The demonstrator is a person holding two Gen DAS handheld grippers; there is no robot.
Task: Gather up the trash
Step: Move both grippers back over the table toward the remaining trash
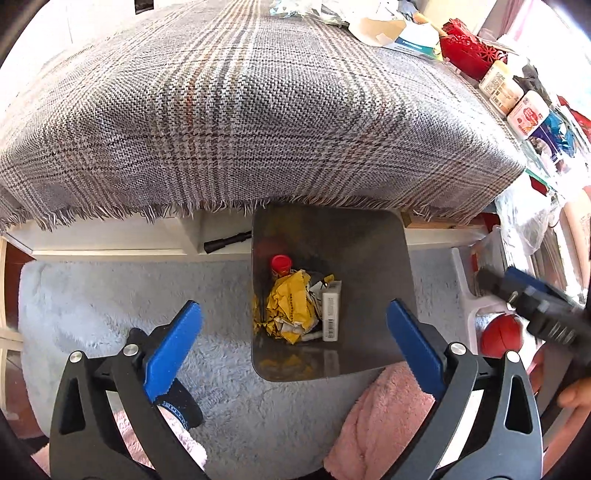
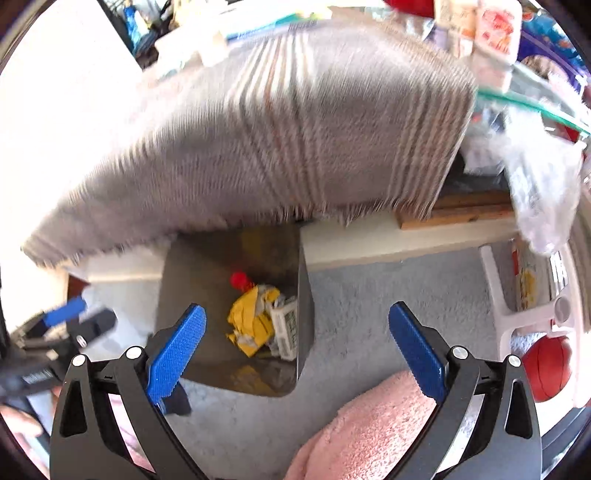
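A grey trash bin (image 1: 373, 258) stands on the carpet below the table edge. Inside lie crumpled yellow paper (image 1: 291, 306), a white box (image 1: 331, 310) and a red-capped item (image 1: 280, 264). My left gripper (image 1: 293, 343) is open and empty, above the bin's near side. My right gripper (image 2: 297, 347) is open and empty, above the bin's (image 2: 306, 295) right wall; that view is blurred. The yellow paper (image 2: 251, 317) and white box (image 2: 288, 328) show there too. Each gripper appears at the edge of the other's view.
A plaid grey cloth (image 1: 258, 110) covers the table, with paper trash (image 1: 384, 26) and boxes (image 1: 517, 99) along its far and right edges. A pale blue carpet (image 1: 110, 295), pink slippers (image 1: 380, 417), a red ball (image 1: 502, 336) and a white plastic stool (image 2: 498, 295) lie around the bin.
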